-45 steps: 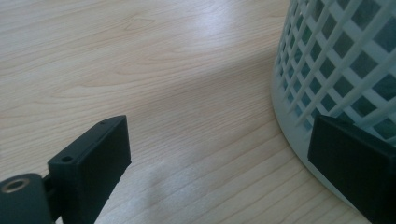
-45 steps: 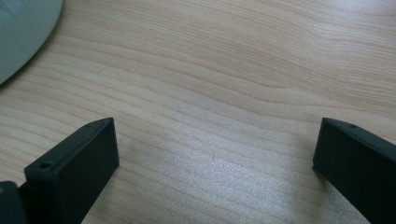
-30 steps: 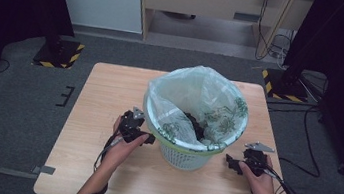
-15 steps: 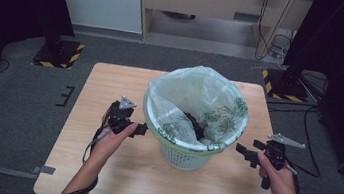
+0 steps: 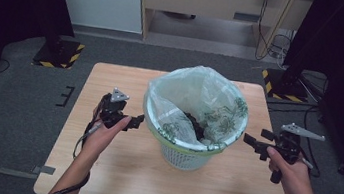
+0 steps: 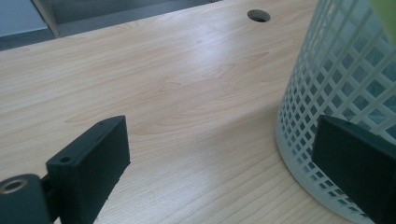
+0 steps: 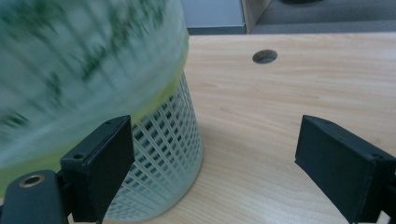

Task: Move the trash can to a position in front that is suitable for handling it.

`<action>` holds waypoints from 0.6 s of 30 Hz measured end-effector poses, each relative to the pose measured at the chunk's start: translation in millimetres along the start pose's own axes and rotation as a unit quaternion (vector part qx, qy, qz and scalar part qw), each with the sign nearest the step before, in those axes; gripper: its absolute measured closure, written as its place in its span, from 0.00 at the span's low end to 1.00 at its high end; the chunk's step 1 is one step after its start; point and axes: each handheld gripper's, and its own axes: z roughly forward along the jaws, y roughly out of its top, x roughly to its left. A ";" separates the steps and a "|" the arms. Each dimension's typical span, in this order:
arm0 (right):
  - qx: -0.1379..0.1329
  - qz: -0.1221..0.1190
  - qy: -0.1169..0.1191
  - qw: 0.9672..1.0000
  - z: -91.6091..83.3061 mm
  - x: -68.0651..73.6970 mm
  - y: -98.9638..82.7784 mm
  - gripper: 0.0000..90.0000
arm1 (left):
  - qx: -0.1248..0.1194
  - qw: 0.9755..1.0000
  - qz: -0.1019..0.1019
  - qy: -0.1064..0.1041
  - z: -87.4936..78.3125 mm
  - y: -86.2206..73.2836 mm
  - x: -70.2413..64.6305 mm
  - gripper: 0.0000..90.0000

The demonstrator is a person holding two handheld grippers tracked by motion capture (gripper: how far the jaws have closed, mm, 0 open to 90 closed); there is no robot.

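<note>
Basket: white lattice bin, mid-table, lined with a clear green-printed bag.
Left gripper: jaws wide, empty, beside the basket.
Right gripper: jaws wide, holding nothing.

My left gripper sits left of centre, jaws wide apart with nothing between them, pointing right. My right gripper is at the right side, jaws spread wide too, having just closed slightly, nothing between them, pointing left. Both forearms come in from the near edge.
</note>
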 end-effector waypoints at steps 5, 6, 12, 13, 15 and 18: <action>-0.008 -0.008 0.000 1.000 -8.1 8.9 15.4 0.14 | 0.001 1.000 0.006 0.003 -6.6 4.2 1.8 0.03; -0.007 -0.008 0.000 1.000 -9.9 11.1 18.0 0.14 | 0.003 1.000 0.009 0.003 -8.3 5.5 2.6 0.03; -0.012 -0.016 0.000 1.000 -17.9 19.5 32.5 0.15 | 0.001 1.000 0.012 0.006 -14.1 11.3 4.7 0.03; -0.011 -0.017 0.000 1.000 -18.6 20.8 34.8 0.16 | 0.000 1.000 0.012 0.006 -14.8 12.0 4.5 0.03; -0.013 -0.019 0.000 1.000 -18.7 23.1 38.5 0.16 | -0.003 1.000 0.011 0.006 -17.1 14.2 3.3 0.03; -0.018 -0.019 -0.006 1.000 -18.0 28.1 46.4 0.18 | -0.002 1.000 0.010 0.001 -19.9 17.1 1.9 0.04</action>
